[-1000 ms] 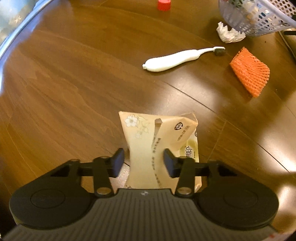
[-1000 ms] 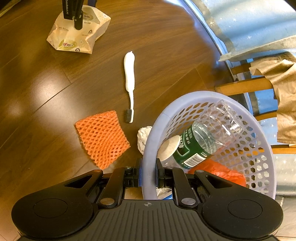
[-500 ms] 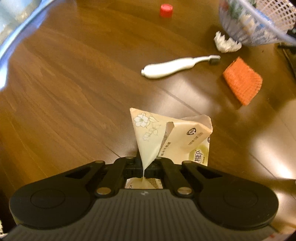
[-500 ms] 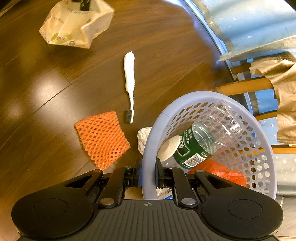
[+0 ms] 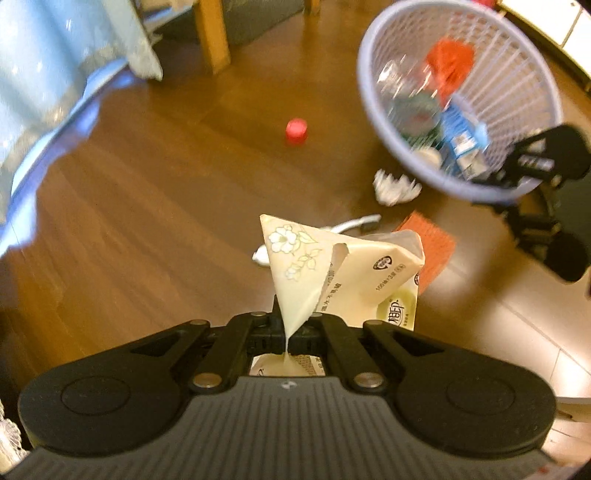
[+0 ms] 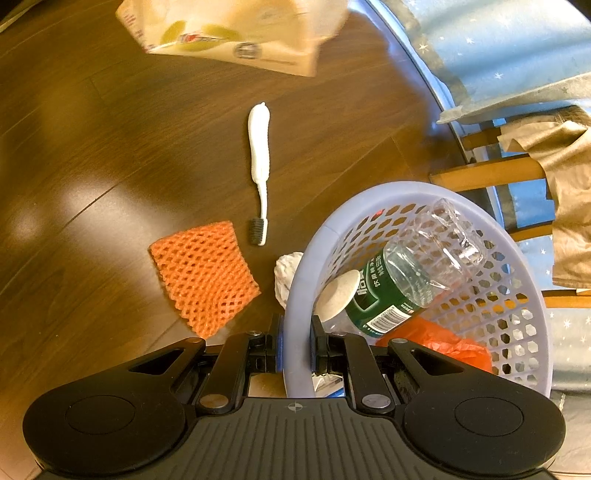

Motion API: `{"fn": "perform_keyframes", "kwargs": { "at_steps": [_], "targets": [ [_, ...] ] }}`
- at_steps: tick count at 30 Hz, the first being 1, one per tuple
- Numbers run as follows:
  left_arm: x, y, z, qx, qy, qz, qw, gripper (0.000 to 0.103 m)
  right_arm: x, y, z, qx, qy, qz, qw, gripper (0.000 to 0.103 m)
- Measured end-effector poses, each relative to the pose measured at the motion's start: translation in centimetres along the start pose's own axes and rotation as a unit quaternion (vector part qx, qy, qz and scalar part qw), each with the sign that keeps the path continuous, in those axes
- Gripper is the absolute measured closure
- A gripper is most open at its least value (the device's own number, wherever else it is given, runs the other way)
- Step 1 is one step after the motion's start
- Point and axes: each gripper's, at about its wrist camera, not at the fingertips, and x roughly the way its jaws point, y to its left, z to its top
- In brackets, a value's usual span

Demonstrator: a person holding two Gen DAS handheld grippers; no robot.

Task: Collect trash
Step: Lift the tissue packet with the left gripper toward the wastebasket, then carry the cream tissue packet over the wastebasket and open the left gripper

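In the left wrist view, the left gripper (image 5: 287,334) is seen fully closed, its pads pinched on a thin fold of a cream tissue pack wrapper (image 5: 347,280) printed with a white flower. The wrapper is held clear of the brown wooden floor (image 5: 147,229). Beyond it, a white toothbrush (image 5: 354,224) and an orange foam net (image 5: 432,251) are partly hidden behind the wrapper. A crumpled white paper ball (image 5: 393,186) lies just beside a lilac plastic basket (image 5: 376,96), which is tilted and holds a bottle, a blue carton and something orange-red. A red bottle cap (image 5: 296,130) lies apart on the floor. The right gripper (image 5: 517,181) is seen at the basket's near rim.

In the right wrist view, the right gripper (image 6: 297,347) is nearly closed, clamped on the basket (image 6: 295,295) rim, one pad outside and one inside. A clear plastic bottle (image 6: 410,273) with a green label, a round white lid (image 6: 338,295) and an orange plastic bag (image 6: 439,345) lie inside. The paper ball (image 6: 286,271) touches the basket's outer wall; the foam net (image 6: 203,275) and the toothbrush (image 6: 258,166) lie on the floor nearby. The wrapper (image 6: 236,33), blurred, is seen at the top edge.
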Motion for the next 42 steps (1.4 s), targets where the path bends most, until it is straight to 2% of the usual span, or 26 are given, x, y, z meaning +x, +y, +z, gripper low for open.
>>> {"fn": "perform_keyframes", "kwargs": {
  "at_steps": [14,24,39,40,42],
  "targets": [
    [-3.5,-2.8,4.9,0.022,-0.062,-0.028,0.9975,0.103,-0.1,0.2,-0.1,-0.004,-0.001,0.000,1.000,0.093],
    [-5.5,-4.6,9.0,0.029,-0.111,-0.060,0.9916,0.103,-0.1,0.2,-0.2,-0.004,-0.001,-0.001,1.000,0.093],
    [-3.4,-10.9,16.3,0.061,-0.152,-0.125,0.9785,0.103,-0.1,0.2,-0.2,0.000,-0.003,0.001,1.000,0.094],
    [-2.9,-11.3,16.6,0.063,-0.151,-0.129,0.9780,0.100,-0.1,0.1,-0.2,0.000,-0.003,0.001,1.000,0.094],
    [-2.3,-11.7,17.0,0.064,-0.151,-0.133,0.9775,0.083,-0.2,0.0,-0.3,0.003,-0.003,0.001,1.000,0.094]
  ]
}}
